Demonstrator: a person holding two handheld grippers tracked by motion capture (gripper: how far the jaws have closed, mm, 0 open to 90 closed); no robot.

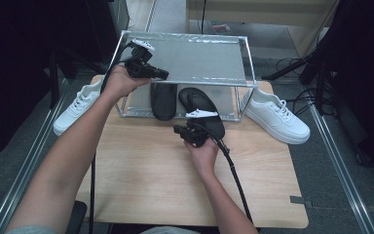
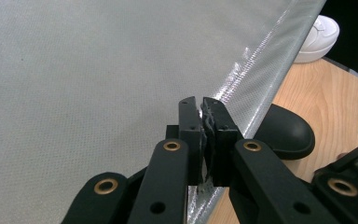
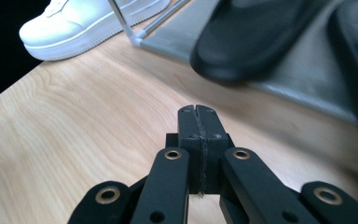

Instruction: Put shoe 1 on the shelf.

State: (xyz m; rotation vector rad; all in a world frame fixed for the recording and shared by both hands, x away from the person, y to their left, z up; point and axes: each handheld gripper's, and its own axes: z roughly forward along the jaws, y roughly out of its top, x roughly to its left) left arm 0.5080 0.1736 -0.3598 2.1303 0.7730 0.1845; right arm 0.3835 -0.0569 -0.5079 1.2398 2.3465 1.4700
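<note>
A metal-framed shoe rack stands at the table's back, with a grey mesh top shelf (image 1: pixel 199 58) and a lower shelf (image 1: pixel 226 97). Two black slippers (image 1: pixel 163 100) (image 1: pixel 202 107) lie on the lower shelf with their ends sticking out over the front. My left gripper (image 1: pixel 163 74) (image 2: pixel 201 100) is at the top shelf's front left, its jaws pinched on the silver front rim (image 2: pixel 270 60). My right gripper (image 1: pixel 177 129) (image 3: pixel 198 109) hovers low over the wooden table (image 1: pixel 151 170) just in front of the slippers (image 3: pixel 261 32). It points left and is shut with nothing in it.
A white sneaker (image 1: pixel 78 107) (image 3: pixel 84 23) sits left of the rack and another (image 1: pixel 275 117) (image 2: pixel 319 35) right of it, both at the table's edges. Cables trail from both grippers. Dark equipment and floor cables surround the table.
</note>
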